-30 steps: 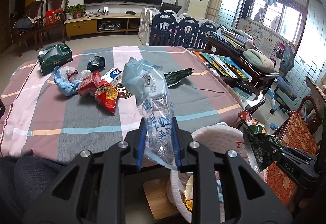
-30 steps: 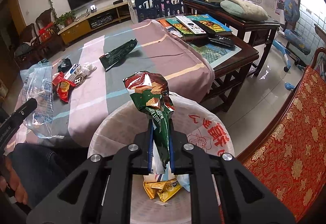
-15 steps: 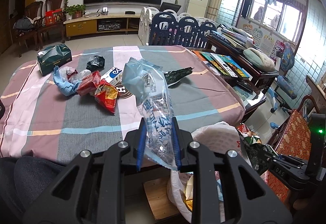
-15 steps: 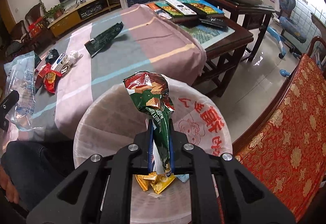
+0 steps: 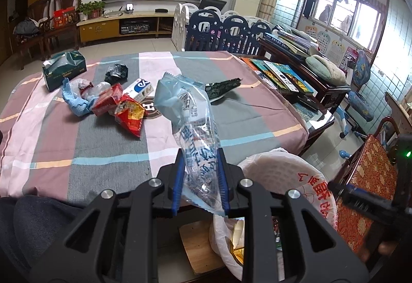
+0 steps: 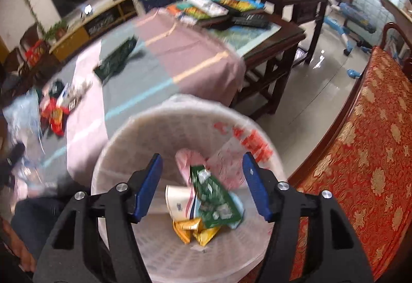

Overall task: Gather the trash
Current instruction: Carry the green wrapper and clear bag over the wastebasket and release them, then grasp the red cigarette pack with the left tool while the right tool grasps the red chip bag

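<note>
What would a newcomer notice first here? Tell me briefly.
The left tongs pinch a clear blue-printed plastic bag upright over the striped tablecloth. The right tongs gape open above the white-lined bin, where a green snack wrapper lies among other trash.

A clear blue-printed plastic bag [image 5: 195,138] stands upright, pinched at its lower end. A green snack wrapper [image 6: 215,195] lies inside the white-lined trash bin [image 6: 134,128] on yellow wrappers [image 6: 195,230]. Red wrappers [image 5: 128,115], a small carton [image 5: 140,88] and a dark green packet [image 5: 222,87] lie on the tabletop [image 5: 103,154].
</note>
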Demonstrator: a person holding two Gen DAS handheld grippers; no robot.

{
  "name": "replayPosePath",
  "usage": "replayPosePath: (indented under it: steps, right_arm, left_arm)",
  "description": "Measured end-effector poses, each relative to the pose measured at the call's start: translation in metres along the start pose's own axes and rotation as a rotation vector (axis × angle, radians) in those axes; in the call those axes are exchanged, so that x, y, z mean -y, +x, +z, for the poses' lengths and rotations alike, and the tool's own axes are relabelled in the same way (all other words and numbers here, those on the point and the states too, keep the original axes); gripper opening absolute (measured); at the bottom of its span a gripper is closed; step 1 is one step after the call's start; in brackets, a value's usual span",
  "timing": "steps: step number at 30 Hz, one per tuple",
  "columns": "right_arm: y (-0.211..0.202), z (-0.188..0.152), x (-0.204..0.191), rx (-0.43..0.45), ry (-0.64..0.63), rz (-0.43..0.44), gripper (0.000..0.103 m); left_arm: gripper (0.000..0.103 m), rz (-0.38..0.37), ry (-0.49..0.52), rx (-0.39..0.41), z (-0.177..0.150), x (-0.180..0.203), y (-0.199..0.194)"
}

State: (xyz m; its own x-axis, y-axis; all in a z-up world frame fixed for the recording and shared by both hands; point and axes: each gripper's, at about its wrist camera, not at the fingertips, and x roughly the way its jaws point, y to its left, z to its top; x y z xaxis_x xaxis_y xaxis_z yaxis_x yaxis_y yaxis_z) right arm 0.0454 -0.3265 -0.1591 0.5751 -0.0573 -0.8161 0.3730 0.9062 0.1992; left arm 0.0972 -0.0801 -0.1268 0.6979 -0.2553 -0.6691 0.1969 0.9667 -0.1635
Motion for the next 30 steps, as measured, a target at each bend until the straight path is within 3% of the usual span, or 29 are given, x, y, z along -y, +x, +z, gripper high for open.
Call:
replayPosePath:
  steps: [2, 5, 7, 10, 12, 13, 14, 19, 25, 27, 30]
  right_arm:
    - [-0.013, 0.010, 0.009, 0.066, 0.040, -0.013, 0.067]
    - [-0.030, 0.024, 0.028, 0.135, 0.107, -0.030, 0.067]
    - [-0.040, 0.033, 0.039, 0.163, 0.137, -0.055, 0.067]
    - [-0.049, 0.041, 0.054, 0.192, 0.178, -0.081, 0.070]
    - [-0.050, 0.043, 0.059, 0.191, 0.194, -0.084, 0.071]
    - [-0.048, 0.044, 0.060, 0.185, 0.197, -0.084, 0.071]
    - [-0.046, 0.043, 0.060, 0.179, 0.196, -0.084, 0.071]
    - [-0.024, 0.034, 0.047, 0.130, 0.164, -0.088, 0.071]
    - [-0.001, 0.031, 0.019, 0.073, 0.106, -0.067, 0.071]
    - [0.002, 0.032, 0.011, 0.070, 0.091, -0.060, 0.071]
    - [0.008, 0.032, -0.001, 0.059, 0.065, -0.055, 0.071]
  left_arm:
    - [0.025, -0.044, 0.011, -0.032, 0.000, 0.005, 0.007]
    - [0.025, -0.174, 0.068, -0.093, 0.000, 0.028, 0.023]
    - [0.025, -0.287, 0.118, -0.132, -0.002, 0.048, 0.035]
    - [0.028, -0.497, 0.183, -0.254, -0.013, 0.081, 0.056]
    - [0.043, -0.612, 0.215, -0.336, -0.023, 0.098, 0.070]
    - [0.060, -0.612, 0.229, -0.354, -0.028, 0.103, 0.075]
    - [0.070, -0.585, 0.234, -0.348, -0.030, 0.102, 0.078]
    - [0.077, -0.408, 0.147, -0.268, -0.011, 0.051, 0.089]
    - [0.078, 0.076, -0.282, -0.132, 0.049, -0.116, 0.122]
    - [0.078, 0.132, -0.402, -0.112, 0.062, -0.165, 0.130]
    - [0.083, 0.146, -0.529, -0.100, 0.080, -0.220, 0.144]
